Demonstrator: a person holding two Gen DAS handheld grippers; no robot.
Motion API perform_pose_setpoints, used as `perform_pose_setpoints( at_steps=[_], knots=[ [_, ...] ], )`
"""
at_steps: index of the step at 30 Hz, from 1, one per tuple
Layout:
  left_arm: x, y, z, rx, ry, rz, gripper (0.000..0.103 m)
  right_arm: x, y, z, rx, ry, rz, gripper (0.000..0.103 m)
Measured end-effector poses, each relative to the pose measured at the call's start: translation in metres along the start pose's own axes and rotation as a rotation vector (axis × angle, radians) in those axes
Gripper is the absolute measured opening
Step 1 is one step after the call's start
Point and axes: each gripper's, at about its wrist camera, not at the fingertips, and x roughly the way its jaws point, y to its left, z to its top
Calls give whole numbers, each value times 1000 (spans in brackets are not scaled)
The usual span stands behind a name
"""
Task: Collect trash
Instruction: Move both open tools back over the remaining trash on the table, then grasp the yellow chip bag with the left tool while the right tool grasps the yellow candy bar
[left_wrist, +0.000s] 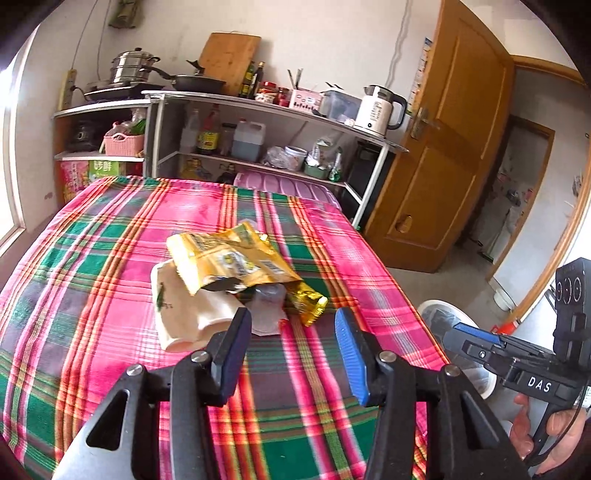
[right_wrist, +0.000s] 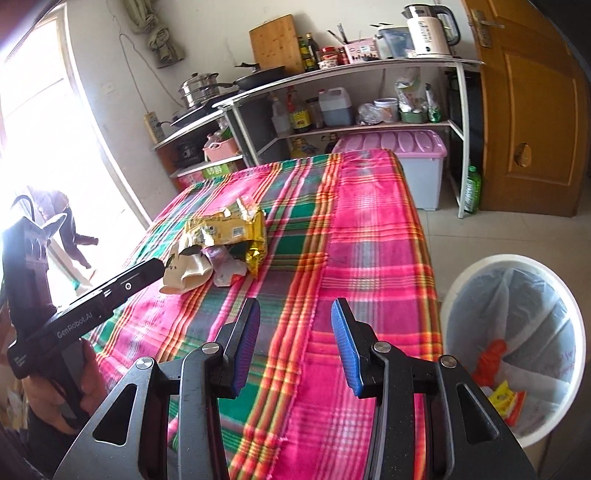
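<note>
A heap of trash lies mid-table on the pink plaid cloth (left_wrist: 110, 258): a crumpled yellow snack bag (left_wrist: 229, 258), a white paper cup on its side (left_wrist: 184, 310) and a clear plastic cup (left_wrist: 267, 306). The heap also shows in the right wrist view, with the yellow bag (right_wrist: 229, 229) and the paper cup (right_wrist: 184, 275). My left gripper (left_wrist: 293, 326) is open and empty, just short of the heap. My right gripper (right_wrist: 295, 314) is open and empty over the table's near right part. The white trash bin (right_wrist: 517, 332) stands on the floor right of the table, with trash inside.
Kitchen shelves (left_wrist: 258, 107) with pots, bottles and a kettle (left_wrist: 378, 110) stand behind the table. A pink-lidded storage box (right_wrist: 406, 155) sits under them. A wooden door (left_wrist: 443, 147) stands open at the right. A bright window (right_wrist: 37, 129) is at the left.
</note>
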Motion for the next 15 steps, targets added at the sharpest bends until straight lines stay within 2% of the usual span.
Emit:
perform_pose_setpoints(
  at_steps=[8,15],
  knots=[
    [11,44,15,-85,11,49,55,38,15,10,-41,46,21,42],
    [32,70,31,-106,27,70,60,72,23,21,-59,76,17,42]
  ],
)
